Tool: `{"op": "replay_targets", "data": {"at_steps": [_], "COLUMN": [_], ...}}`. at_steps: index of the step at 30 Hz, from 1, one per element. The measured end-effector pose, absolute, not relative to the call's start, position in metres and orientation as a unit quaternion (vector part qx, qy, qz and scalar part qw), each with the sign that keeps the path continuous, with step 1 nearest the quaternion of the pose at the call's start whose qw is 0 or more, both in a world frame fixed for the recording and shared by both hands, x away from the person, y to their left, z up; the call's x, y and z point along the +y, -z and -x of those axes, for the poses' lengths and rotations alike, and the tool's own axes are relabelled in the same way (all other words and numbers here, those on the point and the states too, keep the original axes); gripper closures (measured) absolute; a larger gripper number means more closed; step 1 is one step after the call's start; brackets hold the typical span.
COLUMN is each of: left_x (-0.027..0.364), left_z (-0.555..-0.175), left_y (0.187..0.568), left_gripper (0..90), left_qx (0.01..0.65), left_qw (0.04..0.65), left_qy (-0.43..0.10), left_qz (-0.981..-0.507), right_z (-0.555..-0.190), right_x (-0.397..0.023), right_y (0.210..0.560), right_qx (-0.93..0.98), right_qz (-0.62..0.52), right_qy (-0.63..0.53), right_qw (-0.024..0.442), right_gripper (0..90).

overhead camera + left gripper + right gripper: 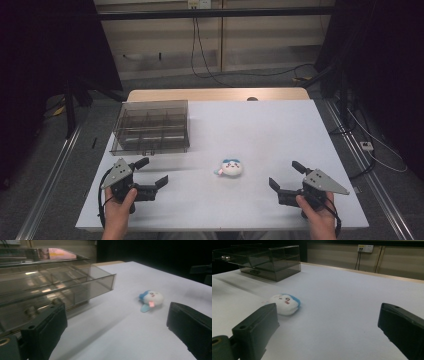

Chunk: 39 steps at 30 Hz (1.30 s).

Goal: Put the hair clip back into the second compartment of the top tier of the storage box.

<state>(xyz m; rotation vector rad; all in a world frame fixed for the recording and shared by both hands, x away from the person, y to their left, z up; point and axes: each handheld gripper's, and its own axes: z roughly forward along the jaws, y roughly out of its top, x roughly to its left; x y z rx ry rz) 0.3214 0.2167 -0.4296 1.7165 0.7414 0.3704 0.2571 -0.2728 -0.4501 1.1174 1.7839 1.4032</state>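
On smooth white table [260,130], with dark surroundings and wood panelling behind: smoky clear plastic compartment box [151,126] at far left; small round fuzzy white-and-blue plush toy [231,167] lying mid-table between grippers. Left gripper [152,172] and right gripper [286,175], hard black jaws spread wide, grasping nothing.

Left hand [119,201]: yours, in from the bottom edge of the high view, wrapped round the grip from below.
Left gripper [151,173]: low over the table, pointing right and slightly away from you; jaws spread wide, nothing between them.
Left plate [116,173]: grey, on top, tip toward you.
Right hand [317,212]: yours, in from the bottom edge, closed round the grip.
Right gripper [285,176]: low, pointing left and slightly away; jaws wide apart, nothing gripped.
Right plate [327,182]: grey, tip pointing right.
Spacing: the two grippers well apart, jaws turned inward toward each other.
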Motion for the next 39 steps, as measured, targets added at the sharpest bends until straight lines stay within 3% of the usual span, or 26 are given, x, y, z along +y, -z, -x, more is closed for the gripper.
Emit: {"op": "replay_targets", "data": {"at_steps": [14,39], "left_x": [0.174,0.084], "left_z": [-0.325,-0.353], "left_y": [0.419,0.432], "left_gripper": [3.5,5.1], "left_qx": [0.286,0.261], "left_qw": [0.577,0.495], "left_qy": [-0.122,-0.075], "left_qz": [-0.755,-0.825], "right_z": [-0.257,-0.259], "right_x": [-0.274,-0.270], "right_y": [0.446,0.442], "right_qx": [0.676,0.678], "right_qz": [-0.414,-0.406], "right_qy": [-0.529,-0.527], "right_qw": [0.304,0.312], "right_gripper": [1.7,2.0]}}
